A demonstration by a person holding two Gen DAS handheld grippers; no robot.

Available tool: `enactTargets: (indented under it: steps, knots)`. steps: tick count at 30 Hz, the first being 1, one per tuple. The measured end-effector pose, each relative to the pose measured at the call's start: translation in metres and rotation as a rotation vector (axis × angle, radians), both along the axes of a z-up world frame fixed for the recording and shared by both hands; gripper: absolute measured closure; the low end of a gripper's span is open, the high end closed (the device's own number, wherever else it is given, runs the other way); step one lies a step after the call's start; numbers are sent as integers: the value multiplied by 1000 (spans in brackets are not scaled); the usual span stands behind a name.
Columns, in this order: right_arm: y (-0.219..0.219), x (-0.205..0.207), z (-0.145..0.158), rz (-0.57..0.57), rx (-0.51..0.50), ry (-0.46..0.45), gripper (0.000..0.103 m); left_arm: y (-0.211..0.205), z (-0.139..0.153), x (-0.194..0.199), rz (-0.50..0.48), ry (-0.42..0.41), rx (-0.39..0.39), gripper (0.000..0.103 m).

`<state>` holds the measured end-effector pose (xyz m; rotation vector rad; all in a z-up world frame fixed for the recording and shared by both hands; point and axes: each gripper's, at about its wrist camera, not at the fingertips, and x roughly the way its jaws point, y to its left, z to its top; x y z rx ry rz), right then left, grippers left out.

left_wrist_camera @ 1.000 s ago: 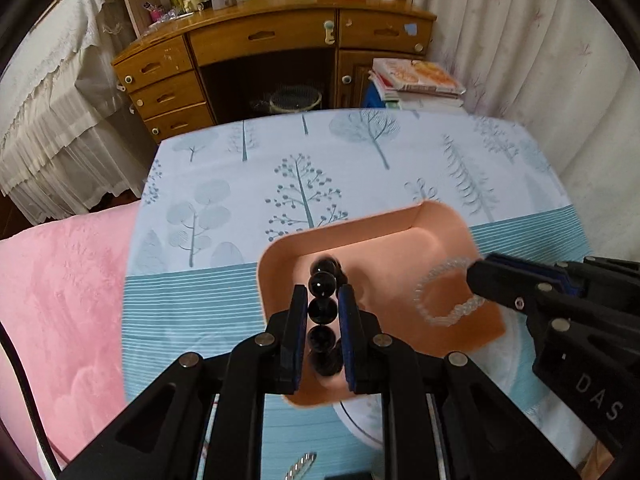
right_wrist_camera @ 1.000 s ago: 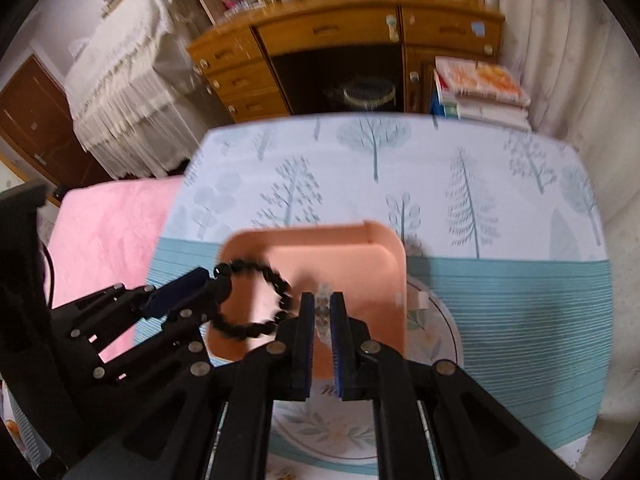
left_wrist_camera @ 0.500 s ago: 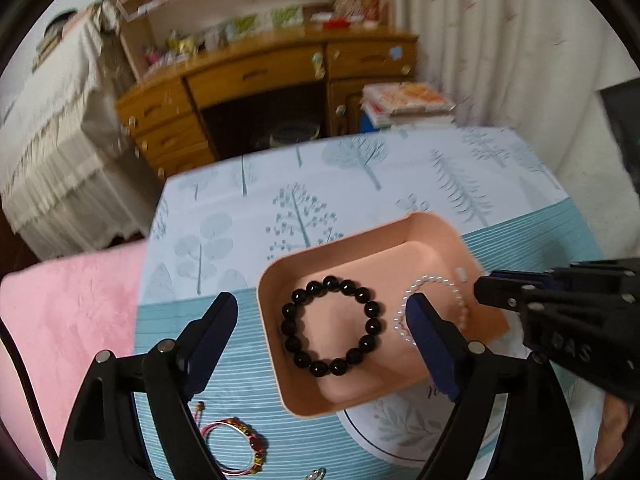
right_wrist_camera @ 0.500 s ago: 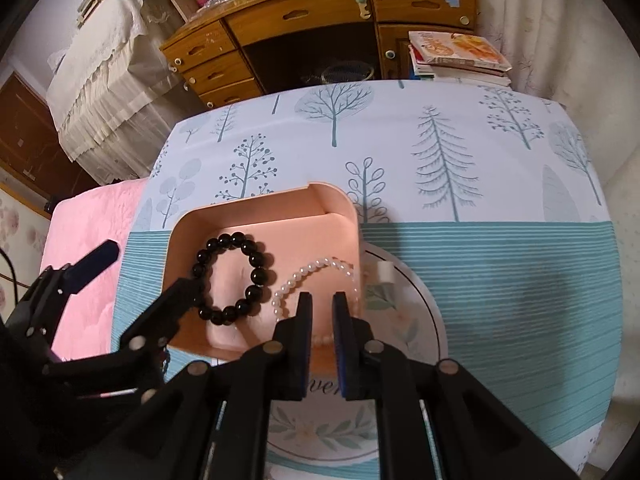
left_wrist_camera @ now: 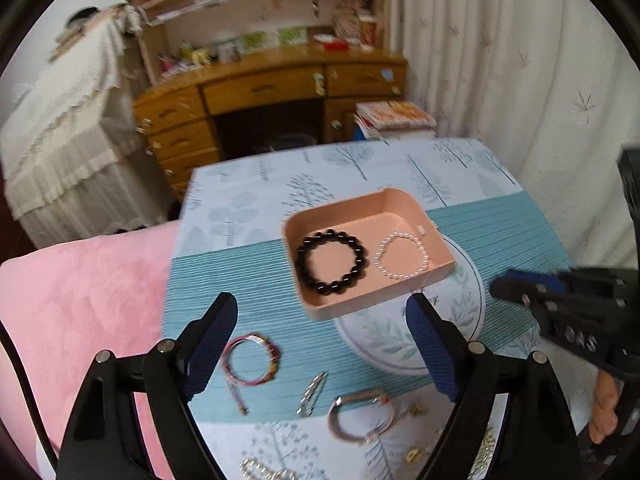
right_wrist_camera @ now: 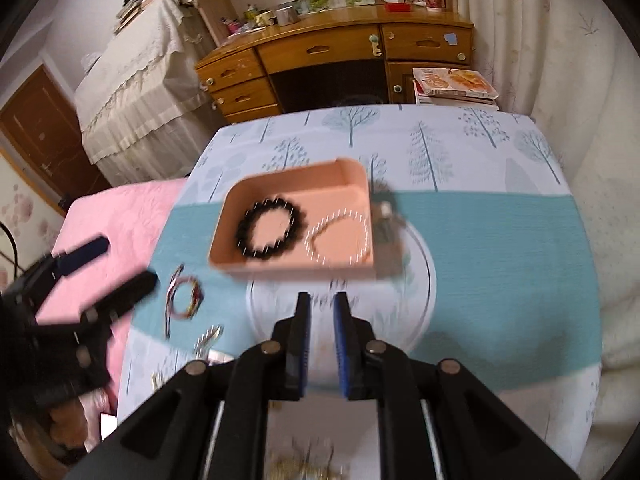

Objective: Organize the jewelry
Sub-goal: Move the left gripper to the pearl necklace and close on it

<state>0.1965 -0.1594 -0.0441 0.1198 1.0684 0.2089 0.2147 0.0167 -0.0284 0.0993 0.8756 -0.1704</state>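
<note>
A pink tray point(left_wrist_camera: 360, 304) point(right_wrist_camera: 288, 268) sits on the tree-print tablecloth. Inside it lie a black bead bracelet point(left_wrist_camera: 330, 262) point(right_wrist_camera: 272, 232) on the left and a pearl bracelet point(left_wrist_camera: 402, 256) point(right_wrist_camera: 340, 236) on the right. My left gripper point(left_wrist_camera: 320, 320) point(right_wrist_camera: 126, 262) hangs wide open and empty, nearer than the tray. My right gripper point(right_wrist_camera: 321, 300) point(left_wrist_camera: 504, 288) is also on the near side of the tray; its jaws are opening, a narrow gap with nothing between them. A red cord bracelet point(left_wrist_camera: 250, 356) point(right_wrist_camera: 186, 296), a silver hair clip point(left_wrist_camera: 312, 394) and a silver bangle point(left_wrist_camera: 356, 416) lie loose on the cloth.
Small gold pieces point(left_wrist_camera: 414, 454) lie near the table's front edge. A pink blanket point(left_wrist_camera: 80, 300) borders the table on the left and a white curtain point(left_wrist_camera: 520, 100) on the right. Beyond stand a wooden desk point(right_wrist_camera: 320, 52) and stacked books point(right_wrist_camera: 456, 84).
The left gripper let go of the black bracelet and opened wide; the right let go of the pearl bracelet. Both bracelets now lie in the tray, and both grippers drew back and up.
</note>
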Motion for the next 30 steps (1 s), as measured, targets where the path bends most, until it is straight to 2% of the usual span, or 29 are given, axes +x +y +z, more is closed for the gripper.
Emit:
enactTargets:
  steps: [1,3,8,13,17,23,30]
  knots:
    - [1,-14,3,4,2,-18,65,5,3,-13,8,-17,-11,17]
    - [2,-33,5,11,7,-47,59,14,6,-31,14,-28,-39,15]
    - [13,-76,1,66,56,-42,59,31,-2,-71,42,-14,-32,15]
    - [36,-105,-18,145,51,-24,59,60,-29,-106,105,43,-56,15]
    - [60,-114,-34,217,33,7,59,79,-52,-126,164,68,-36,15]
    - [89,-122,-52,294,-16,23,59,94,-90,-132,203,163,-33,15]
    - [96,-116,-63,339,-44,9,59,112,-125,-125,241,254,-118,18]
